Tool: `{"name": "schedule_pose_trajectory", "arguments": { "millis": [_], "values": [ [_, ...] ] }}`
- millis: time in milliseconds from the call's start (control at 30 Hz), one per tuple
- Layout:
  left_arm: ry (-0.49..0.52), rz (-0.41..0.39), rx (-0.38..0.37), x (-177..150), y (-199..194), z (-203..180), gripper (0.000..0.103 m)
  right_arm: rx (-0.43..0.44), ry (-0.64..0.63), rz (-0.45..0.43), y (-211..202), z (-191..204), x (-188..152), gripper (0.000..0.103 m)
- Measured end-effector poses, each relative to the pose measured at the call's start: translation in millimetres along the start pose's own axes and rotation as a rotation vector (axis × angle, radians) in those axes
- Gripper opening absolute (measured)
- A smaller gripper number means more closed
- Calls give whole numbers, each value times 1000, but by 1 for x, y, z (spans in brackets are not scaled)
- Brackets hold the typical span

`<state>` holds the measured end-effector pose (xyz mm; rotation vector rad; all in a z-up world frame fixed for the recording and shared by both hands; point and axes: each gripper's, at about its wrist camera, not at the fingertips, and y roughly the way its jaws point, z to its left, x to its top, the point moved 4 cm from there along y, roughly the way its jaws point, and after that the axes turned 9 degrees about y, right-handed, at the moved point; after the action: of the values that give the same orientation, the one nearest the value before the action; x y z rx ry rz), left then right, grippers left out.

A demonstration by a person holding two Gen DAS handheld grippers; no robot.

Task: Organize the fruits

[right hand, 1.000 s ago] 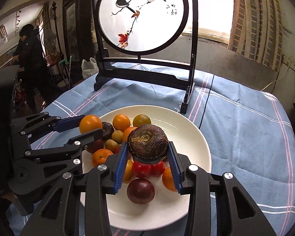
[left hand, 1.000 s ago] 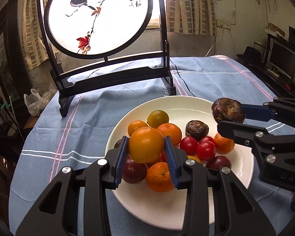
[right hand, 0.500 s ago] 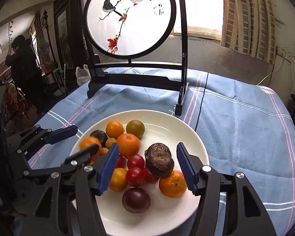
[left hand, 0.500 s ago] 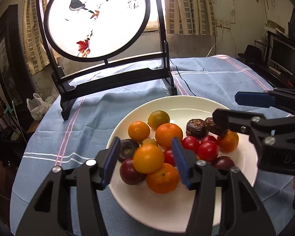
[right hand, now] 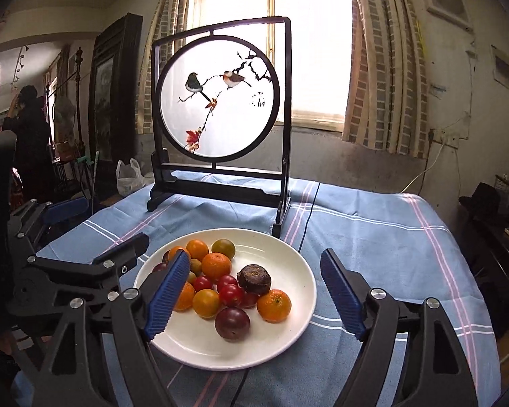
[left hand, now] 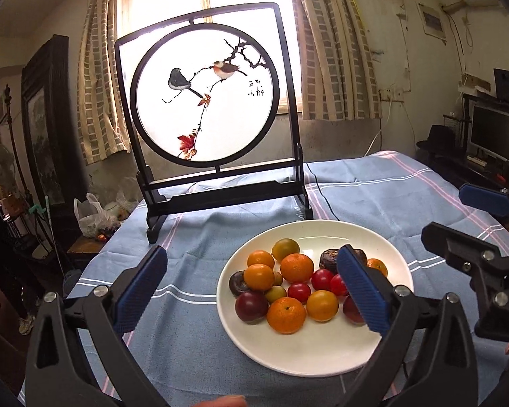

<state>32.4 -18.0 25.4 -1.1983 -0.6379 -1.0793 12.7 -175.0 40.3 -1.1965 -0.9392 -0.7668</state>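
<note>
I see a round white plate (left hand: 322, 356) on a bench covered by a blue striped cloth (left hand: 200, 346), and all the fruit lies on it. My left claw (left hand: 251, 293) stands wide open with nothing between its blue pads; its jaws have just been opening, and the plate sits toward three o'clock of its gap. My right claw (right hand: 254, 296) is open too, empty, its jaws likewise just spread, with the plate lying between and beyond its fingers. In the right wrist view the fruit clusters on the plate's nine o'clock half: a wrinkled dark brown fruit (right hand: 254, 278) rests near the centre, a mandarin (right hand: 274, 306) just beside it at five o'clock, a dark purple plum (right hand: 232, 323) at the six o'clock edge of the pile, and small red tomatoes (right hand: 230, 294) touching one another in the middle. A yellow-orange tomato (right hand: 206, 302) lies at seven o'clock of the pile, and a greenish tomato (right hand: 223, 248) sits at twelve o'clock. Beyond the plate, at twelve o'clock, a black-framed round screen painted with two birds (right hand: 220, 98) stands upright on the cloth before a bright window (right hand: 308, 44). At nine o'clock in the right wrist view, well apart from the bench, a person in dark clothes (right hand: 30, 142) stands in the room.
</note>
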Motion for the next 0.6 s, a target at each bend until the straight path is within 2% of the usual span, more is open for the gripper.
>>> {"name": "schedule_pose_trajectory", "arguments": {
  "millis": [200,367,600],
  "values": [
    [-69,-43,3,5,-14,8,98,-26,48,-107,-24,-3,3,86],
    [-89,-56,9,5,-13,11,98,-33,63,-90,-15,-7,-6,87],
    [-89,-5,-17,-6,4,7,98,-62,60,-56,-2,-8,-17,87]
  ]
}}
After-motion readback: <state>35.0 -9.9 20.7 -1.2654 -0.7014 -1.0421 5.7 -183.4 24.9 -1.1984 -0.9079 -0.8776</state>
